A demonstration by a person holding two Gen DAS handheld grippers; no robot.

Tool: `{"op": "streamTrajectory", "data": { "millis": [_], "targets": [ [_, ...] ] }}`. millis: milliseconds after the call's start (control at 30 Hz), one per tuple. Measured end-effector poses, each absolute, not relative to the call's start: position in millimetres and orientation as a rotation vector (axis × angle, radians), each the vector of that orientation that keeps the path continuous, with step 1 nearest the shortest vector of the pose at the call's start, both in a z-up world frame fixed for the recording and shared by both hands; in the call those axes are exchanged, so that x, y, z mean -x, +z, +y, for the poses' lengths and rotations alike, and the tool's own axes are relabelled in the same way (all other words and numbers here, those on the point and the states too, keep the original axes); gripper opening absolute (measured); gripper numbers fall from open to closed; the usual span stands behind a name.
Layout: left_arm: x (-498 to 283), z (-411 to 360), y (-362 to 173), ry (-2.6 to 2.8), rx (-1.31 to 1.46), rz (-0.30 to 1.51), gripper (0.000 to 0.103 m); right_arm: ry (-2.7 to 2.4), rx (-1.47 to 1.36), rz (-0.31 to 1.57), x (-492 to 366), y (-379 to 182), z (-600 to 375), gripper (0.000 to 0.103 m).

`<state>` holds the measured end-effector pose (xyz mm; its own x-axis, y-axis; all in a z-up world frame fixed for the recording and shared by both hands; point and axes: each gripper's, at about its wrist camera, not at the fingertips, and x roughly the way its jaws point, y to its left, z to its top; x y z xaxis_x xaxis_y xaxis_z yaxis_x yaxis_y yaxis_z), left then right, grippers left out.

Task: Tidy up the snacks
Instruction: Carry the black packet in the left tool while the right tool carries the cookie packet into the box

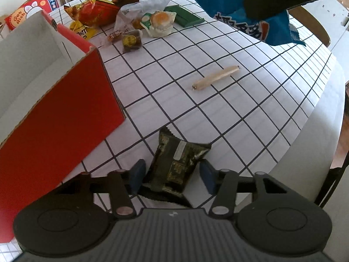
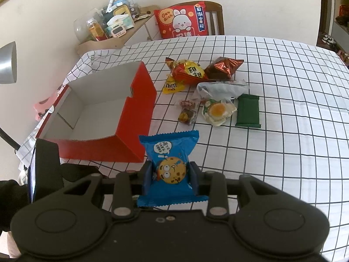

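Though part-open, right gripper [image 2: 170, 175] on packet [image 2: 169, 146]

The right tool [image 2: 170, 178] grips a blue cookie packet [image 2: 169, 150] between its 2 fingers, above the checked tabletop [image 2: 283, 131]. Just beyond the packet sits an open red box [image 2: 135, 131] with a bare white inside. To the right of the box lie loose snacks: a yellow M&M's bag [image 2: 172, 86], a red-and-gold pouch [image 2: 188, 71], a dark brown pouch [image 2: 224, 67], a green bar [image 2: 248, 111] and a clear egg-yolk pack [image 2: 218, 111]. A red cushion [image 2: 182, 19] rests on a chair behind the tabletop.
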<state>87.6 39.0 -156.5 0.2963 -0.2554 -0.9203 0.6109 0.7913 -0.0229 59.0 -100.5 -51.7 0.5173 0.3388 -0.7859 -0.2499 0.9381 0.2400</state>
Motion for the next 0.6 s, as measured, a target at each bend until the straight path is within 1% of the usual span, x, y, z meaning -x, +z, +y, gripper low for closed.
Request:
{"op": "streamTrajectory", "data": {
  "millis": [33, 100, 133, 333, 600],
  "targets": [
    [-86, 39, -156, -0.585, -0.37, 1.124, 0.043, 0.353, -0.101, 0.965, -59, -52, -101, 0.034],
    [-84, 39, -155, -0.573, -0.364, 1.114, 0.039, 0.354, -0.102, 0.966, -59, -52, -101, 0.034],
    [-84, 40, -154, -0.566, -0.355, 1.108, 0.033, 0.353, -0.102, 0.966, -59, -52, -101, 0.034],
    [-79, 48, -141, -0.521, -0.256, 1.073, 0.031, 0.349, -0.107, 0.967, -60, -51, -101, 0.034],
    [-73, 67, -81, -0.4, -0.076, 0.977, 0.031, 0.364, -0.099, 0.935, -62, -35, -100, 0.034]
  ]
}}
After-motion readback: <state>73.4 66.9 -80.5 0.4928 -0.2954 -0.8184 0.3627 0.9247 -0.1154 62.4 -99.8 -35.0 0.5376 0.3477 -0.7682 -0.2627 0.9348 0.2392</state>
